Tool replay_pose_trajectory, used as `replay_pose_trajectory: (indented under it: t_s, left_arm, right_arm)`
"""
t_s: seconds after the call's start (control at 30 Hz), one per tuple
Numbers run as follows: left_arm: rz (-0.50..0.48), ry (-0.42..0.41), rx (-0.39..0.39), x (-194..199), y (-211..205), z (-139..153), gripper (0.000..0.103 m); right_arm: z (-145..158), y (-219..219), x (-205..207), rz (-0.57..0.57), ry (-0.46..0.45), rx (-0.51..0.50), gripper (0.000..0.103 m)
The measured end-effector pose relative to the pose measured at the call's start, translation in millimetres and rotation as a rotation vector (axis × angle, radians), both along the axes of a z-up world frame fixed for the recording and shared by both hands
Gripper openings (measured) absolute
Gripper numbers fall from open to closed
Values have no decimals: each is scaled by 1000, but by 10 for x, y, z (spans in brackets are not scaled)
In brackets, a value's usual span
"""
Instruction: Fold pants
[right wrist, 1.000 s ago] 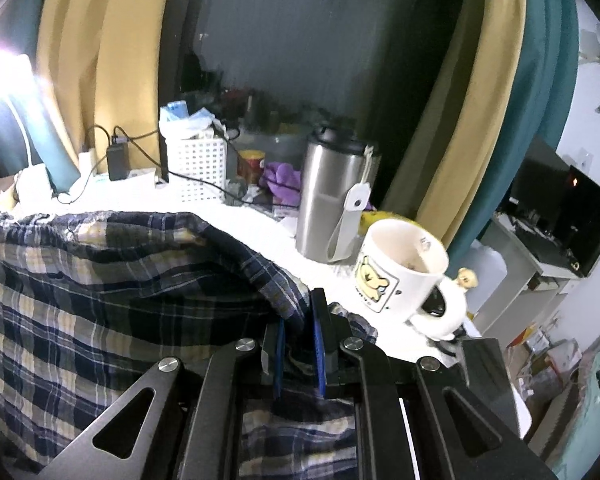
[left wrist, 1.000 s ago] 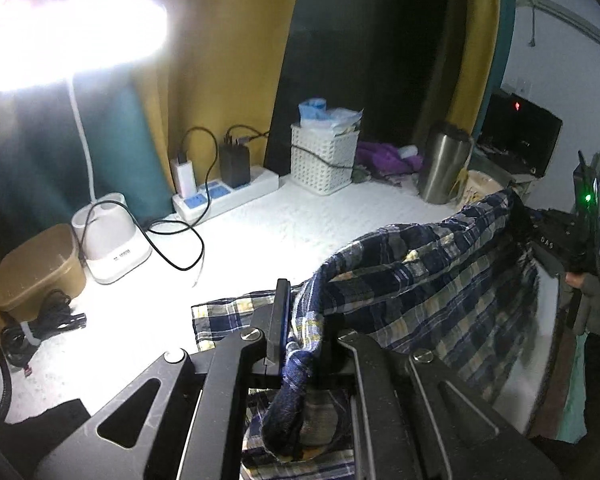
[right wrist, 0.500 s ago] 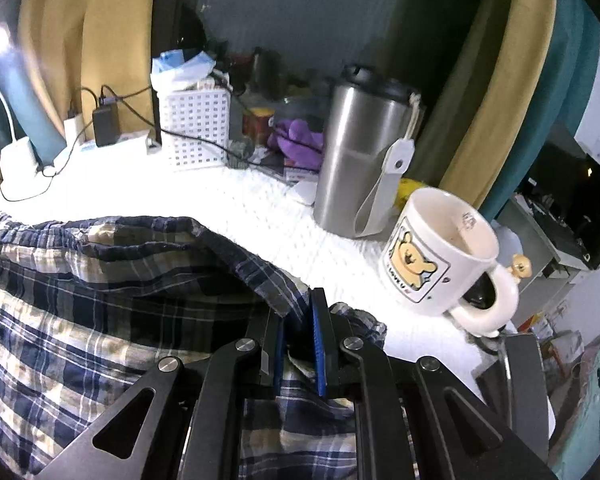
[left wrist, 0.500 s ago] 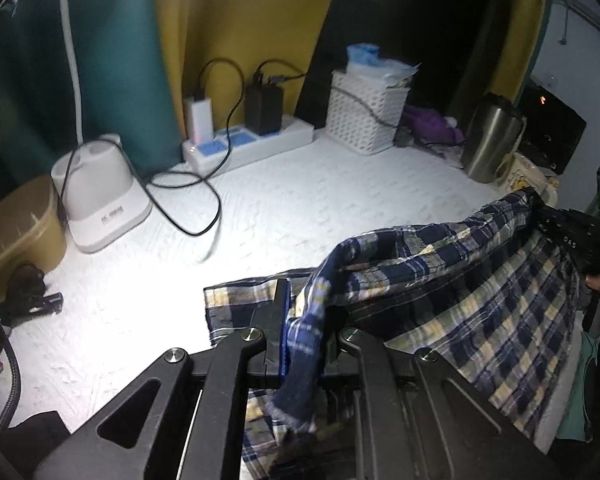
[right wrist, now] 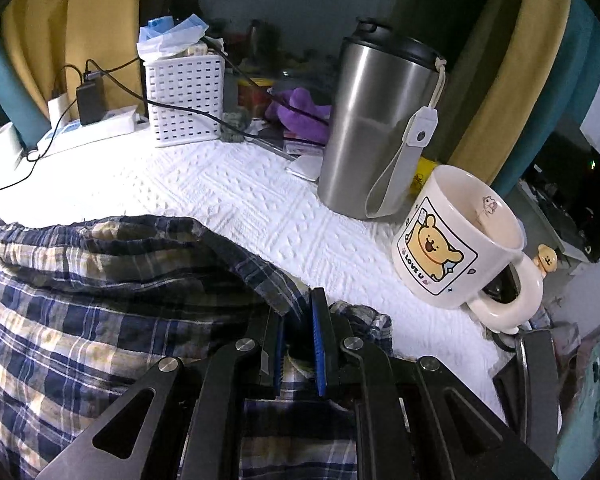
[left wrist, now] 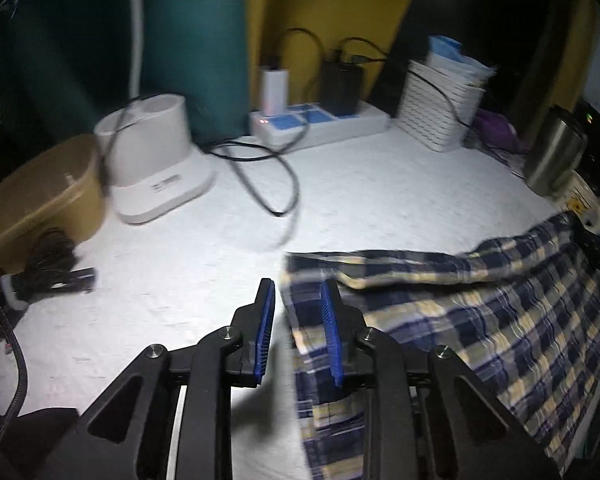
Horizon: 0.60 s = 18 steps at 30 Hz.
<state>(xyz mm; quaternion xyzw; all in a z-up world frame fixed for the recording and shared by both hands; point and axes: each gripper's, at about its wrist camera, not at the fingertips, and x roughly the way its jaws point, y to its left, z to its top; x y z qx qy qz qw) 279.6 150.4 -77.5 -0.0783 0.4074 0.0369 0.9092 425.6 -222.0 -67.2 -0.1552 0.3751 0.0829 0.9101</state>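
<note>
The pants point(left wrist: 480, 320) lie across the lower right of the left view, one plaid layer laid over another on the white tabletop point(left wrist: 360, 208). Our left claw point(left wrist: 297, 332) has just been opening: its jaws stand apart, the cloth edge loose between them and gripped by neither pad. Our right claw point(right wrist: 295, 344) is clamped on a bunched corner of the pants at lower centre of the right view.

We judge 2 risks. The freed edge could slide or curl back, spoiling the fold. The mug point(right wrist: 460, 248) and the steel tumbler point(right wrist: 376, 128) stand near the right claw; dragged cloth could tip them.

The mug looks empty from here. The tumbler is lidded, contents hidden. The white basket point(right wrist: 185, 100) at upper left holds pale blue and white packets.
</note>
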Motion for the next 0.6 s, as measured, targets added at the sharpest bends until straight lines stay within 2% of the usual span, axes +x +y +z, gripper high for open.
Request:
replay_pose_trajectory:
  t_s: [0.23, 0.3, 0.37, 0.43, 0.47, 0.6]
  left_arm:
    - [38, -5, -29, -101, 175, 48, 23]
    - [37, -3, -36, -153, 174, 57, 24]
    - [34, -3, -40, -217, 165, 74, 25]
    - [30, -9, -44, -283, 144, 102, 29]
    - [27, -14, -45, -336, 133, 123, 30]
    - [20, -28, -46, -530, 85, 189, 31]
  right_arm:
    - [20, 53, 24, 3, 12, -34, 13]
    - [61, 45, 2, 4, 6, -30, 17]
    - [107, 21, -23, 1, 1, -23, 35]
    - [171, 6, -71, 4, -14, -9, 82]
    - [198, 3, -98, 3, -23, -7, 87]
    - [275, -47, -224, -4, -46, -5, 88]
